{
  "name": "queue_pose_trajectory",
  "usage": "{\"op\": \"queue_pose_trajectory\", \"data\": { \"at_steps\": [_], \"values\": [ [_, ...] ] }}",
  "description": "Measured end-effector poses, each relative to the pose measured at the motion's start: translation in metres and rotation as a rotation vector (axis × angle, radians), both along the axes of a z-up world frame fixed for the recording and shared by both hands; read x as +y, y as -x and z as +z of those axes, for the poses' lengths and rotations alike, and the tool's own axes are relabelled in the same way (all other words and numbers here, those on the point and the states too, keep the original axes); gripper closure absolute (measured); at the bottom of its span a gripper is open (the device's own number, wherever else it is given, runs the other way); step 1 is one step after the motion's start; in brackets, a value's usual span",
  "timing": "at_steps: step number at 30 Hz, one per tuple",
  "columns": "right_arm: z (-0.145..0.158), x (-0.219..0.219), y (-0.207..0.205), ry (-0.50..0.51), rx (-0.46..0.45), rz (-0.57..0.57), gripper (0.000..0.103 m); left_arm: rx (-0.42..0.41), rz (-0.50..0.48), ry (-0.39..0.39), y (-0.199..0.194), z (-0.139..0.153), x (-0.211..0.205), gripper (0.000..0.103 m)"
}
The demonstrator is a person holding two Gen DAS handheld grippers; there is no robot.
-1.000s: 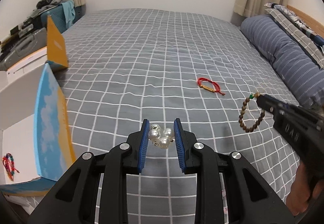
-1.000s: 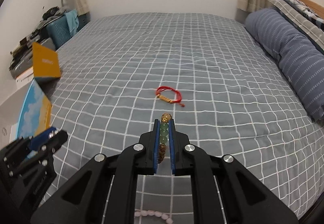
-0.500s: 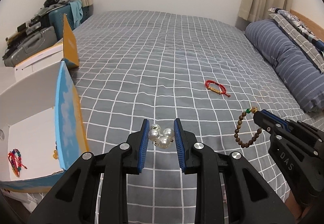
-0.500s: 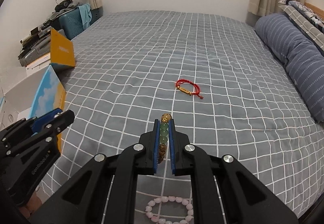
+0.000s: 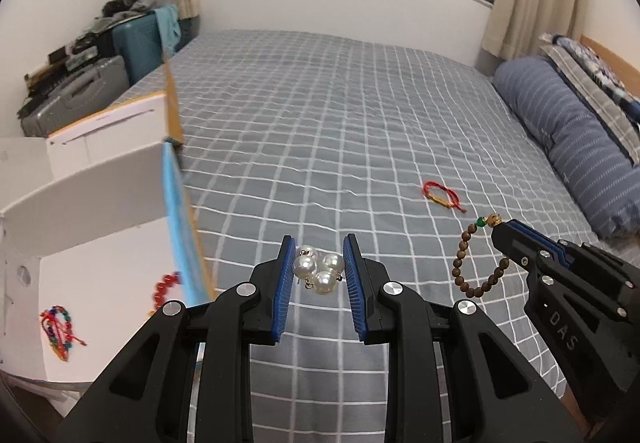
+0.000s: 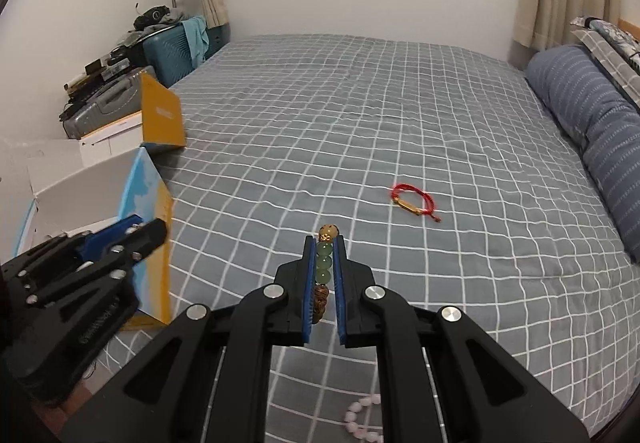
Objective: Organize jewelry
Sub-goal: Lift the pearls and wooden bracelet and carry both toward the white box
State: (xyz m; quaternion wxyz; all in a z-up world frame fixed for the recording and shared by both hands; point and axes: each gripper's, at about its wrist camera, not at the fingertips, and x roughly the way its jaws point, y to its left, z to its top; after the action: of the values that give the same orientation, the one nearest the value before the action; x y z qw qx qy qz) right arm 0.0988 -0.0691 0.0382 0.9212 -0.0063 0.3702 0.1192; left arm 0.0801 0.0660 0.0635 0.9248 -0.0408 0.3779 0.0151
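Grippers are hovering above a grey checked bed (image 5: 320, 115). Left gripper (image 5: 319, 263) is clamping a cluster of white pearls (image 5: 318, 270) between its blue pads. Right gripper (image 6: 323, 267) is pinching a brown bead bracelet (image 5: 476, 259) by its green beads, the loop hanging below. A red cord bracelet (image 6: 414, 202) is lying on the bed, farther off and to the right. An open white box (image 5: 100, 243) at the near left is holding colourful bracelets (image 5: 60, 327).
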Motion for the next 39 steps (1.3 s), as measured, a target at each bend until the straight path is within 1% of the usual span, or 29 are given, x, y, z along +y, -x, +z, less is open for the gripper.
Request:
{"op": "queue_pose_trajectory", "data": {
  "at_steps": [5, 7, 9, 12, 15, 19, 21, 22, 25, 27, 30, 36, 39],
  "values": [
    [0.009, 0.023, 0.001, -0.011, -0.009, 0.033, 0.095, -0.021, 0.040, -0.007, 0.012, 0.016, 0.030, 0.078],
    [0.013, 0.035, 0.003, -0.025, -0.028, 0.059, 0.095, -0.024, 0.062, -0.006, 0.017, 0.020, 0.042, 0.078],
    [0.018, 0.047, 0.007, -0.039, -0.050, 0.078, 0.094, -0.027, 0.080, -0.009, 0.022, 0.023, 0.054, 0.078],
    [0.024, 0.066, 0.011, -0.059, -0.055, 0.117, 0.094, -0.027, 0.118, -0.016, 0.032, 0.025, 0.078, 0.078],
    [0.027, 0.095, 0.013, -0.022, -0.062, 0.137, 0.095, -0.022, 0.157, -0.022, 0.039, 0.027, 0.100, 0.078],
    [0.023, 0.117, 0.013, -0.012, -0.032, 0.185, 0.095, -0.013, 0.205, -0.032, 0.052, 0.024, 0.128, 0.078],
    [0.010, 0.120, 0.009, 0.013, -0.003, 0.182, 0.093, -0.007, 0.217, -0.032, 0.057, 0.022, 0.140, 0.078],
    [0.003, 0.120, 0.006, 0.015, 0.019, 0.181, 0.088, -0.005, 0.222, -0.032, 0.059, 0.020, 0.144, 0.078],
    [-0.030, 0.110, -0.010, 0.035, 0.107, 0.137, 0.081, 0.002, 0.239, -0.028, 0.064, 0.015, 0.157, 0.078],
    [-0.058, 0.103, -0.022, 0.051, 0.188, 0.120, 0.080, 0.009, 0.246, -0.027, 0.063, 0.011, 0.161, 0.078],
    [-0.090, 0.098, -0.031, 0.053, 0.276, 0.113, 0.080, 0.018, 0.254, -0.027, 0.064, 0.005, 0.168, 0.078],
    [-0.128, 0.096, -0.041, 0.052, 0.370, 0.093, 0.080, 0.033, 0.261, -0.031, 0.065, -0.005, 0.176, 0.078],
    [-0.140, 0.097, -0.044, 0.069, 0.378, 0.069, 0.079, 0.034, 0.265, -0.032, 0.066, -0.006, 0.179, 0.078]
  ]
}}
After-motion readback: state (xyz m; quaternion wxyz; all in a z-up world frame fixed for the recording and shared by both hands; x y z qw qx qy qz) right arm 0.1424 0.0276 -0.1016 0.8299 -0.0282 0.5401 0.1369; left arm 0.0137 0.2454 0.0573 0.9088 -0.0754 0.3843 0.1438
